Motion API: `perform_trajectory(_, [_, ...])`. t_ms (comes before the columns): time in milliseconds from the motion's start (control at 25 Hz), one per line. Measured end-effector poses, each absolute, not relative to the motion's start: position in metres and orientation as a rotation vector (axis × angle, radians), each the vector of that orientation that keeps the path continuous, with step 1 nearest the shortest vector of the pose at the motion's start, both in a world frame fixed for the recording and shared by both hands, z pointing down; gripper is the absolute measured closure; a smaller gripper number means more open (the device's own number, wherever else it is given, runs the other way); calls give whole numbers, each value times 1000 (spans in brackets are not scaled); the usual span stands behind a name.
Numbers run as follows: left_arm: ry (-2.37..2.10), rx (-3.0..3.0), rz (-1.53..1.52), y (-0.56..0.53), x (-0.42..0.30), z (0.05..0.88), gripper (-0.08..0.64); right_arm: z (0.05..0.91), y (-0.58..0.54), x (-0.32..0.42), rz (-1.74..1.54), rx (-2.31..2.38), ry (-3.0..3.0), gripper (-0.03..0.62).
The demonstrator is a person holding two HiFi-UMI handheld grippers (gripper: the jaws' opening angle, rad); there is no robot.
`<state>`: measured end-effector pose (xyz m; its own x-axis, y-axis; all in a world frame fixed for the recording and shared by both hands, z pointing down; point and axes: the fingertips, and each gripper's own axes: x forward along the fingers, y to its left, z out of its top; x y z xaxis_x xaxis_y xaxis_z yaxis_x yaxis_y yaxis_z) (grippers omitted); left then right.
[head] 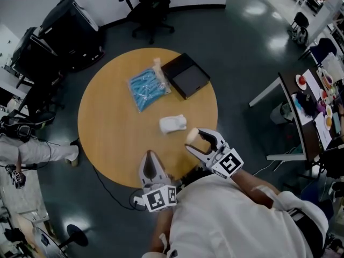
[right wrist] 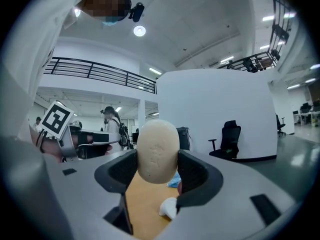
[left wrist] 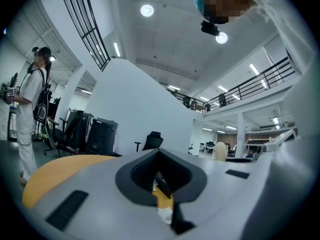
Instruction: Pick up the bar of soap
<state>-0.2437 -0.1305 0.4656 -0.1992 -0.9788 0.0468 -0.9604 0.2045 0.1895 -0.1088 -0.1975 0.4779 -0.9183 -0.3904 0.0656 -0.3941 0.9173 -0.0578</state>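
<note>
The bar of soap (head: 192, 136) is a pale cream oval, held upright above the near right part of the round wooden table (head: 110, 130). My right gripper (head: 196, 139) is shut on it. In the right gripper view the soap (right wrist: 157, 151) fills the gap between the dark pads (right wrist: 195, 171), lifted off the tabletop. My left gripper (head: 150, 156) hovers at the table's near edge, its jaws drawn together to a point with nothing between them. In the left gripper view the left gripper (left wrist: 161, 180) shows only a thin slit.
A white crumpled object (head: 173, 124) lies just beyond the soap. Farther back lie a blue packet (head: 146, 86) and a black box (head: 186, 74). An office chair (head: 152, 7) stands behind the table, a person (head: 32, 149) at the left, a cluttered desk (head: 314, 109) at the right.
</note>
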Motion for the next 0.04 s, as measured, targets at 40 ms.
perform_trajectory(40, [-2311,1880,-176,-131,-243,466,554,477,-198,-109,105,617,-3026,333])
